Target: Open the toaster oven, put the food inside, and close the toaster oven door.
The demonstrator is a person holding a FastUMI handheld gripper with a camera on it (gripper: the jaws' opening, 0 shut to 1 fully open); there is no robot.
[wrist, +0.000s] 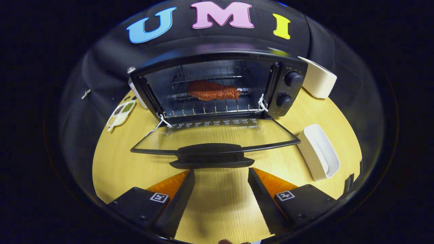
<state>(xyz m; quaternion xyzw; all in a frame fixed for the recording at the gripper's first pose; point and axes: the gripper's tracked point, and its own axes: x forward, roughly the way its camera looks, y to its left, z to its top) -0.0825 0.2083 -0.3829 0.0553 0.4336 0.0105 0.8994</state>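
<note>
Tongs (221, 171) spread wide, empty, just short of the lowered door's handle (211, 155); bare tabletop (115, 162) alongside.

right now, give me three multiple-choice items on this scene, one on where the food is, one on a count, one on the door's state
1. Where is the reddish-brown piece of meat?
A. on the wire rack inside the black toaster oven
B. on the wooden table
C. between the fingers

2. How many round black knobs are on the oven's panel?
A. one
B. two
C. four

3. What state is the glass oven door in?
A. shut
B. removed
C. folded down open

Answers: 1 A, the meat lies on the rack deep in the cavity. 2 B, one knob sits above the other. 3 C, the door lies flat toward the open gripper, its black handle just ahead of the fingers, which hold nothing.
</note>
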